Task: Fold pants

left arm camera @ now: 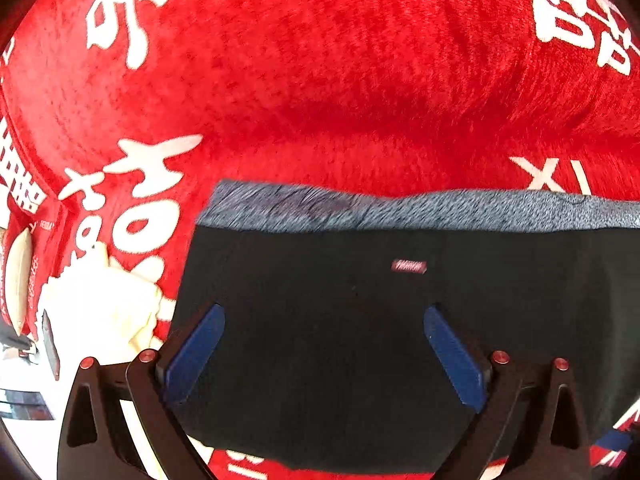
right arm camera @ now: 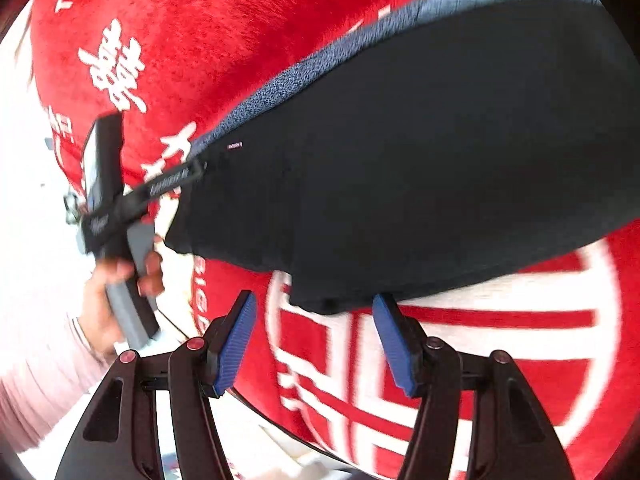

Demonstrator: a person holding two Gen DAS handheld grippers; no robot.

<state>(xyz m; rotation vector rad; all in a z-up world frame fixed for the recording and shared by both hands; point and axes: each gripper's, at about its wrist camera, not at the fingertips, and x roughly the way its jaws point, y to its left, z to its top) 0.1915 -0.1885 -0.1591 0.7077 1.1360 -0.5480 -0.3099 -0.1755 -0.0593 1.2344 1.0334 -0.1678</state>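
Observation:
Black pants (left arm camera: pixel 360 320) with a grey-blue waistband (left arm camera: pixel 400 210) lie folded on a red blanket (left arm camera: pixel 320 80) printed with white characters. My left gripper (left arm camera: pixel 325 354) hangs over the dark cloth near its left edge, jaws spread wide, blue pads (left arm camera: pixel 196 352) clear of the fabric. In the right wrist view the pants (right arm camera: pixel 420 160) fill the middle, waistband (right arm camera: pixel 320 60) along the upper side. My right gripper (right arm camera: pixel 315 342) stands open at the pants' lower corner, which reaches just to its fingertips without being pinched.
A cream cloth (left arm camera: pixel 100 304) lies bunched at the blanket's left edge. In the right wrist view a hand (right arm camera: pixel 116 280) with a pink sleeve (right arm camera: pixel 40 380) holds the other gripper's handle at the left. A large white round emblem (right arm camera: pixel 480 340) marks the blanket below the pants.

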